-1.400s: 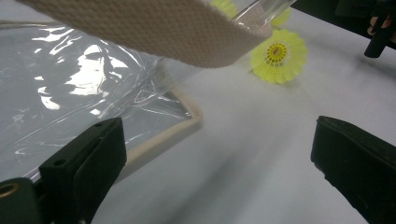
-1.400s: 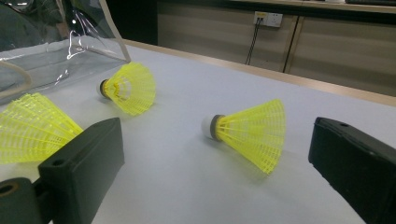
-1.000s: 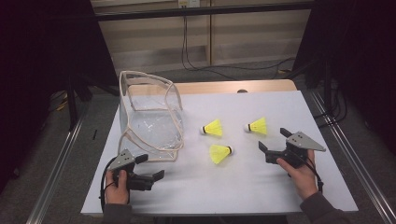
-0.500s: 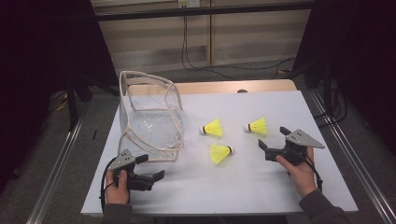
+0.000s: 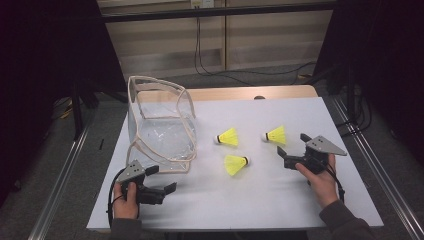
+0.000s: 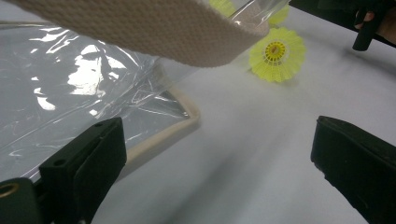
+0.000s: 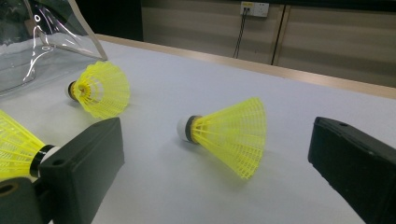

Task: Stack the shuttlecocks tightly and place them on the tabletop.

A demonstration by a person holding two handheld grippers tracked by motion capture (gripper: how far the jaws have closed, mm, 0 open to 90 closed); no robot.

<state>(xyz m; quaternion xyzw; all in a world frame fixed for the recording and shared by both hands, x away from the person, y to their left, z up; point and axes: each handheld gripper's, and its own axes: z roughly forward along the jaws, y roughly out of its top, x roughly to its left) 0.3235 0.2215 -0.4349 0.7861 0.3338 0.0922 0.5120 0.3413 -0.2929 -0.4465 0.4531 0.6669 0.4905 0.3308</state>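
Nowhere can I read a brand, label or any writing on the things before me.

Starting at the left, my left claw (image 5: 161,181) sits near the desk's (image 5: 280,200) front-left corner, its jaws spread wide with nothing between them. It points at the near corner of the clear plastic bag (image 5: 160,131) with the cream webbing trim, which stands toward the desk's left edge; in the left gripper view the bag's trimmed base edge (image 6: 163,135) lies just ahead of the left jaw, not touched.

Toward the middle of the desk lie three yellow shuttlecocks, all on their sides. The left shuttlecock (image 5: 227,137) rests just right of the bag. The near shuttlecock (image 5: 236,164) lies closer to the front edge, between my two claws. The right shuttlecock (image 5: 275,134) lies nearer the right edge, its white cork pointing left.

My right claw (image 5: 291,152) is wide open and empty, low over the desk, just beside the right shuttlecock (image 7: 226,133), which lies ahead between its jaws in the right gripper view, untouched.

Against half a second ago, my right claw has crept a little forward toward that shuttlecock; my left claw, the bag and all three shuttlecocks have stayed put.
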